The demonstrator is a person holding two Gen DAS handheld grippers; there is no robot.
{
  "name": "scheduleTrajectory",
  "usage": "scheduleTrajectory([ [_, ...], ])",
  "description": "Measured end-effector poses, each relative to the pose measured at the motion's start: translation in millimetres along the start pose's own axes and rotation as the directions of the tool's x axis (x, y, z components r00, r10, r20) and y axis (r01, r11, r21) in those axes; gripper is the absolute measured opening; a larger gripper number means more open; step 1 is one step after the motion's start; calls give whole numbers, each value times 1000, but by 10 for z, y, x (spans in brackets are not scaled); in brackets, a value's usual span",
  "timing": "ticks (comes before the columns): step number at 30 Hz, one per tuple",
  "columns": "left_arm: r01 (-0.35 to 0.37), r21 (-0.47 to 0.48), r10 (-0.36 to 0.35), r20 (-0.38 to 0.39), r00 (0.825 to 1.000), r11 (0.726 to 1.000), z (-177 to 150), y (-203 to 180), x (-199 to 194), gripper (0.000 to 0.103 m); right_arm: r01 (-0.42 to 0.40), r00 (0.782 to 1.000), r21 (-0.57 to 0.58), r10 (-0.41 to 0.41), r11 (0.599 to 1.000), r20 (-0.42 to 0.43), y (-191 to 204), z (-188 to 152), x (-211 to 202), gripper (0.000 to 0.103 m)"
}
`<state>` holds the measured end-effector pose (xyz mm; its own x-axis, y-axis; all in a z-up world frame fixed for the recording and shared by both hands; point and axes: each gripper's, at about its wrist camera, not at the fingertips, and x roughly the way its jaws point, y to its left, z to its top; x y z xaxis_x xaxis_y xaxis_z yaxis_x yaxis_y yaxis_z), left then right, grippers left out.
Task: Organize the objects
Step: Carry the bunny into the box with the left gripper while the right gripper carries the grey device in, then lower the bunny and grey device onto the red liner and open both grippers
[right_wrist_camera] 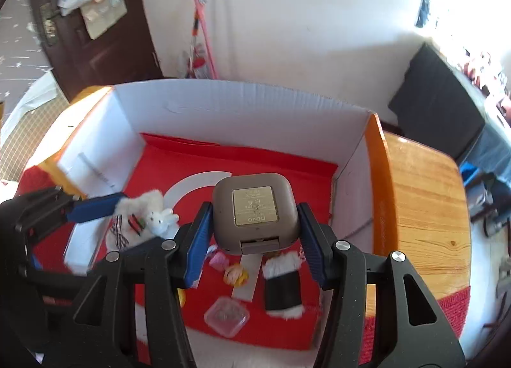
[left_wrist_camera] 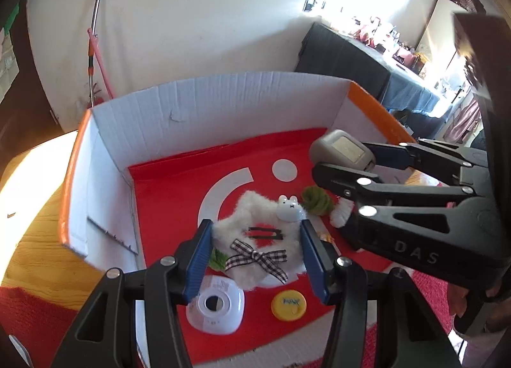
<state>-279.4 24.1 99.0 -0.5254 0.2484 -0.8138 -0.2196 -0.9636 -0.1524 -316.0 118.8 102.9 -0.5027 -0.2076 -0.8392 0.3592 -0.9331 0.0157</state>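
In the left wrist view my left gripper (left_wrist_camera: 255, 235) is shut on a white fluffy pouch (left_wrist_camera: 255, 259) with a checked bow, a black hair clip and a small white bunny. It hangs over the red floor of a white cardboard box (left_wrist_camera: 204, 112). My right gripper (left_wrist_camera: 343, 159) reaches in from the right. In the right wrist view my right gripper (right_wrist_camera: 255, 208) is shut on a taupe square case (right_wrist_camera: 255, 211) with a gold label, above the box (right_wrist_camera: 242, 109). The fluffy pouch (right_wrist_camera: 143, 218) shows at the left beside one blue finger (right_wrist_camera: 95, 206) of the left gripper.
On the box floor lie a white device with a round hole (left_wrist_camera: 215, 307), a yellow cap (left_wrist_camera: 288, 305), green yarn (left_wrist_camera: 316, 199), a clear plastic case (right_wrist_camera: 226, 312), a black item with white fur ends (right_wrist_camera: 282, 285) and small pink and yellow pieces. The box stands on a wooden table (right_wrist_camera: 424, 208).
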Motion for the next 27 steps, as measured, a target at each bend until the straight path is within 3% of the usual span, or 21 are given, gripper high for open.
scheduleTrajectory([
  [7, -20, -18, 19, -43, 999, 1000, 70, 59, 297, 56, 56, 993, 37, -52, 998, -108, -68, 145, 429, 50],
  [13, -24, -28, 23, -48, 999, 999, 132, 107, 452, 56, 53, 987, 93, -38, 994, -155, -150, 194, 662, 50],
  [27, -91, -32, 87, -121, 989, 995, 152, 205, 775, 56, 64, 973, 89, -42, 994, -226, -237, 119, 827, 50],
])
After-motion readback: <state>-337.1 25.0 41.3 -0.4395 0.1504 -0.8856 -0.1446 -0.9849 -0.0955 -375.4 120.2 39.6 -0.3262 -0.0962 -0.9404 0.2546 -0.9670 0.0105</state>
